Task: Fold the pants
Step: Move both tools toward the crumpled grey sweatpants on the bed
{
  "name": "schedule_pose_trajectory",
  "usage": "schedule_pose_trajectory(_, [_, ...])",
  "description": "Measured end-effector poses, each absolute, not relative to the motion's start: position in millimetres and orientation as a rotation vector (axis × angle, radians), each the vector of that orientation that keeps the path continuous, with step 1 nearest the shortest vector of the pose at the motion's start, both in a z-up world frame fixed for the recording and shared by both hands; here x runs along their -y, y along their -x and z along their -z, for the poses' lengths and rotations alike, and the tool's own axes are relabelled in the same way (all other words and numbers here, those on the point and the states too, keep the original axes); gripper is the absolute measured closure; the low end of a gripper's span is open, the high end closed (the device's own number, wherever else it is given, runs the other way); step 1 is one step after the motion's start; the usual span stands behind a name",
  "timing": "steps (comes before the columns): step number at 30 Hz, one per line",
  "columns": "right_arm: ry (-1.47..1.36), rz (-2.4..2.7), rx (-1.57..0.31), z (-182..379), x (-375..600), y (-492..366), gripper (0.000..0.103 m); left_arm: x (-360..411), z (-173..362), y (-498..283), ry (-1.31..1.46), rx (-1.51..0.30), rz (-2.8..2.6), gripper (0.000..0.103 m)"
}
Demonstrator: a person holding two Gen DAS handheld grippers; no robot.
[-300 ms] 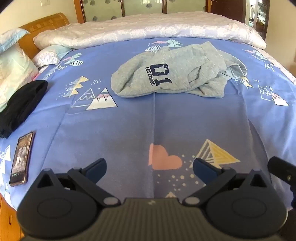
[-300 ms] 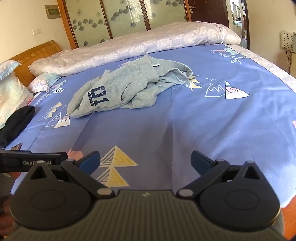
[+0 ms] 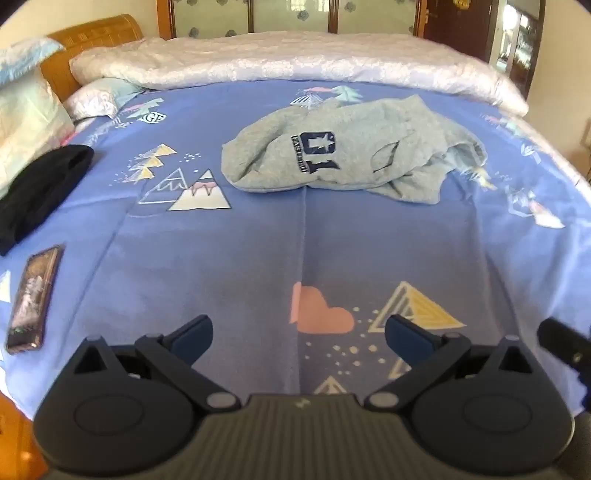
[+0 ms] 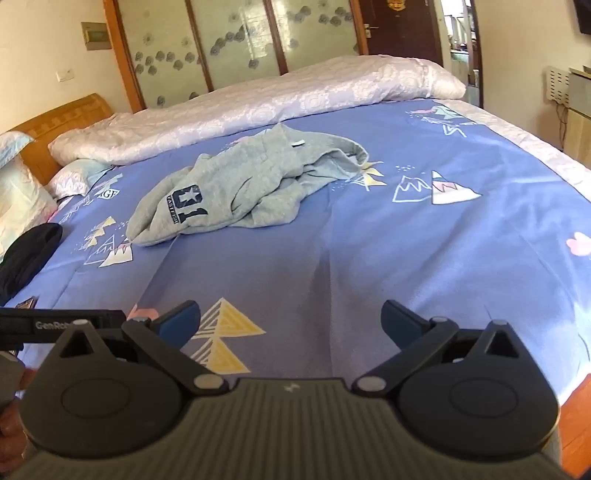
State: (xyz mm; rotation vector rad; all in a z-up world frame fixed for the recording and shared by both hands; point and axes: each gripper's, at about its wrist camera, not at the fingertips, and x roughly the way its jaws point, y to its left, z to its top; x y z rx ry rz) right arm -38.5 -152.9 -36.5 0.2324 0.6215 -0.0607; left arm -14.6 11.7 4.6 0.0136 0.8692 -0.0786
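Grey pants [image 3: 351, 155] with a navy "01" print lie crumpled in a heap in the middle of the blue patterned bed sheet [image 3: 295, 251]. The right wrist view shows the same grey pants [image 4: 240, 188] left of centre. My left gripper [image 3: 298, 338] hovers over the near part of the bed, wide open and empty, well short of the pants. My right gripper [image 4: 291, 319] is also wide open with nothing between its fingers, over the near edge of the sheet [image 4: 406, 258]. The other gripper's body [image 4: 62, 321] shows at its left.
A phone [image 3: 33, 299] lies at the sheet's left edge. A black garment [image 3: 40, 188] sits beyond it, near pillows [image 3: 26, 122]. A rolled pale quilt [image 3: 295, 62] runs along the far side. Wooden headboard [image 3: 92, 33] at the back left; door and wardrobe panels behind.
Both grippers have edged slightly forward toward the pants, which look a little nearer. Both stay wide open.
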Motion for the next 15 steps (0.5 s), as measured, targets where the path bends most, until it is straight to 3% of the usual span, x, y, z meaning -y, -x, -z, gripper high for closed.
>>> schedule_pose_trajectory(6, [-0.261,0.059,-0.609,36,155,47,0.000,-18,-15,35,0.018,-0.768,0.046,0.000])
schedule_pose_trajectory(15, [-0.280,-0.013,-0.648,41,149,42,0.000,-20,-9,32,0.028,-0.790,0.067,0.000])
